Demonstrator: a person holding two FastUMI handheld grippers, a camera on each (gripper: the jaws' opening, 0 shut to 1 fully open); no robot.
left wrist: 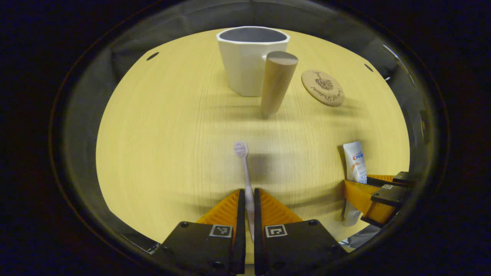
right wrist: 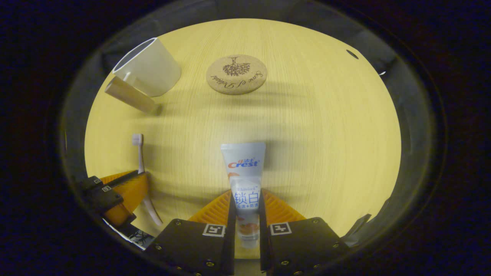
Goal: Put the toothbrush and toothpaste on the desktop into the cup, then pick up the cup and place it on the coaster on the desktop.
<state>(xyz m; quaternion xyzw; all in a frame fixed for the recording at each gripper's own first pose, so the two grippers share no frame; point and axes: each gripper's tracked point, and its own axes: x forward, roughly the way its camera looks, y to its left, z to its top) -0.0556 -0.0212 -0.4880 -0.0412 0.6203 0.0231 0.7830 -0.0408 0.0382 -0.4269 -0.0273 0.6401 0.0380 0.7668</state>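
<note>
My left gripper [left wrist: 249,197] is shut on the handle of a pale toothbrush [left wrist: 245,168], whose bristled head points away over the round wooden desktop [left wrist: 161,134]. Between the fingers of my right gripper [right wrist: 247,199] is a white toothpaste tube [right wrist: 244,172], gripped at its middle. Farther off stands a white faceted cup [left wrist: 247,57] with a wooden cylinder handle [left wrist: 277,82]. To its right lies a round cork coaster [left wrist: 323,87]. The right gripper view shows the cup [right wrist: 149,69], the coaster [right wrist: 236,74], and the left gripper [right wrist: 115,199] with the toothbrush [right wrist: 140,157].
The right gripper [left wrist: 378,195] with the toothpaste [left wrist: 355,163] shows at the right edge of the left gripper view. The desktop's rim curves all around, with dark cloth beyond it. Bare wood lies between the grippers and the cup.
</note>
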